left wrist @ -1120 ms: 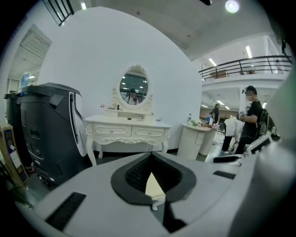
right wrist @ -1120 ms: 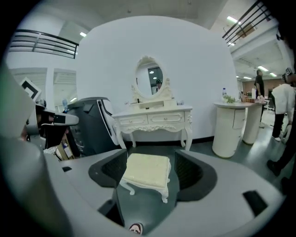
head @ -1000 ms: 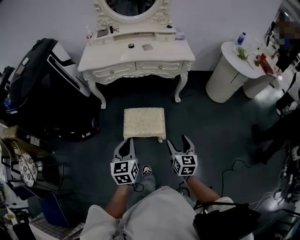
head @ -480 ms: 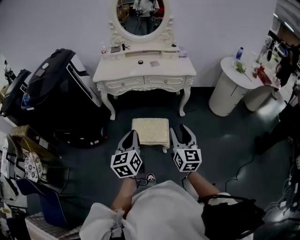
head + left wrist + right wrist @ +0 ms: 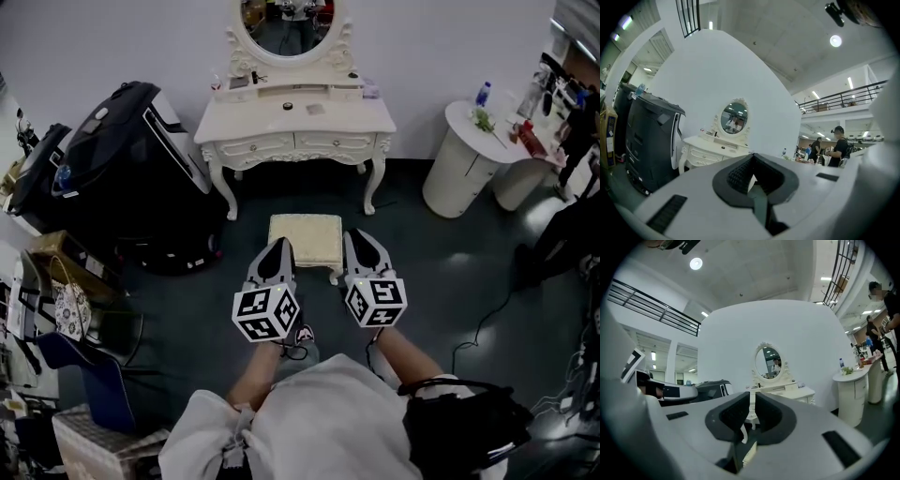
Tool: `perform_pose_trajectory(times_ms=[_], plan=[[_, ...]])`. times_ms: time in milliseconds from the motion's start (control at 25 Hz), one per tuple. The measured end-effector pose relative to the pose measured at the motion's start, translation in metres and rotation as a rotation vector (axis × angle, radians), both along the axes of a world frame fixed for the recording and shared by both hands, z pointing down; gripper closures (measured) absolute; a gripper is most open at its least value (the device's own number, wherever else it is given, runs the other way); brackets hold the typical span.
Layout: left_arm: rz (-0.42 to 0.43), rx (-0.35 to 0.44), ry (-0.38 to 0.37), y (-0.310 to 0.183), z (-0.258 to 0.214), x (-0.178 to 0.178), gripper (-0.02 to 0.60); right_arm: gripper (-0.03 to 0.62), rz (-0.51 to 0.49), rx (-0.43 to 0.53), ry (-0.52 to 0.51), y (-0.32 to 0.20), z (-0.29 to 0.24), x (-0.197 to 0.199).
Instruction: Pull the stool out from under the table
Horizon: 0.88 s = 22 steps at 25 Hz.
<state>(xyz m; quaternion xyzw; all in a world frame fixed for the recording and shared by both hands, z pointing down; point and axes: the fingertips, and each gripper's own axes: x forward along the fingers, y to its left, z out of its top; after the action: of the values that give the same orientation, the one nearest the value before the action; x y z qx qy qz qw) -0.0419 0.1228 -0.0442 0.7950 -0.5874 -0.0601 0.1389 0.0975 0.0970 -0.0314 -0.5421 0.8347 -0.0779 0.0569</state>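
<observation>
**Left gripper (image 5: 278, 246) pressed together, right gripper (image 5: 362, 237) nearly so**

Both are empty and higher than a second ago; the right jaws have just been closing. The stool (image 5: 306, 240) stands clear of the dressing table (image 5: 295, 119). Square markers cover the cubes (image 5: 267, 314).

Large open hall, concrete ceiling (image 5: 787, 42), mezzanine railing (image 5: 843, 95), white dressing table (image 5: 253, 122) against partition wall
</observation>
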Motion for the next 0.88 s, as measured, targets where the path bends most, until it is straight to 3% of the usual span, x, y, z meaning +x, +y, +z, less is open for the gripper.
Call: perform_pose_trajectory(times_ms=[560,880], plan=[[0.006,-0.005,-0.087,0.042,-0.010,-0.002,0.572,0.583,-0.048,-0.091,-0.008,0.030,0.005,-0.016],[0.007,0.001,-0.073,0.061,-0.012,-0.027,0.572,0.583,-0.034,-0.103,-0.007,0.050,-0.001,-0.041]])
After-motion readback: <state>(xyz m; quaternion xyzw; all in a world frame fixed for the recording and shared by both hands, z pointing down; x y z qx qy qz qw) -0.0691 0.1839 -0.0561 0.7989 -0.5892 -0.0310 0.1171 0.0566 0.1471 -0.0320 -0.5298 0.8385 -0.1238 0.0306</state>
